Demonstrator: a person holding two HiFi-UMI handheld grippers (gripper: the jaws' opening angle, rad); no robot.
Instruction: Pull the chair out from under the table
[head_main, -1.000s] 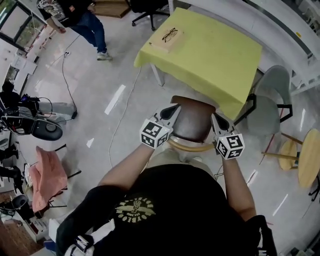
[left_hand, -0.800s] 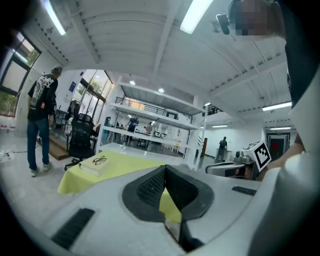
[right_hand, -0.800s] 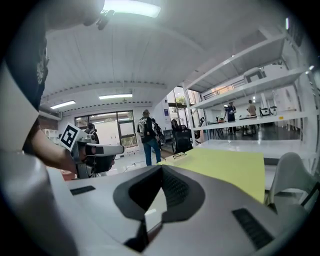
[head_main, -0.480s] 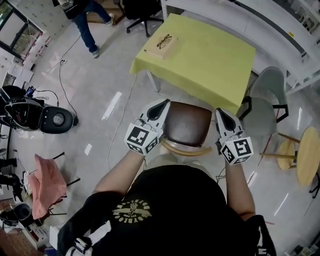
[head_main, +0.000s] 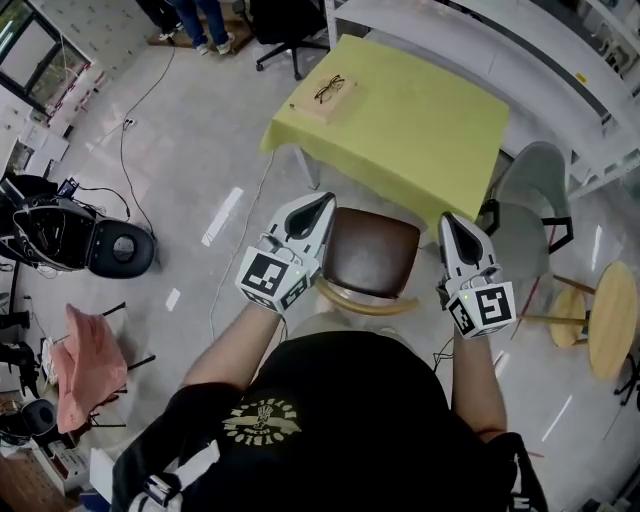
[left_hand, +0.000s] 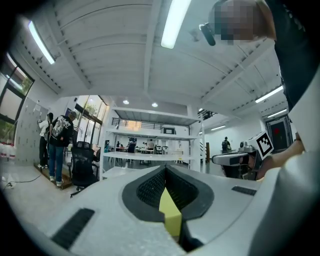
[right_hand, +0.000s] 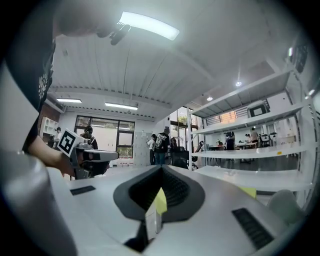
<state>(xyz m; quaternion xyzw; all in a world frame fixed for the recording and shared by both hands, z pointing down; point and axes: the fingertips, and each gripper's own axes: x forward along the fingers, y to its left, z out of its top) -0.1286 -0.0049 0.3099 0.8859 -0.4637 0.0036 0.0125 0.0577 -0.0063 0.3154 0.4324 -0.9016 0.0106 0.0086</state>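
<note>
Chair is noted between both grippers, at 3 o'clock of the left gripper and 9 o'clock of the right gripper, each clenched on nothing and about equally near, its seat front toward the table at 12 o'clock.

I see the chair upright: dark brown padded seat, curved pale wooden backrest on my side. It stands at the near edge of the table, which is draped in yellow-green cloth. Seat front possibly still under the cloth's edge; unclear from above.
</note>
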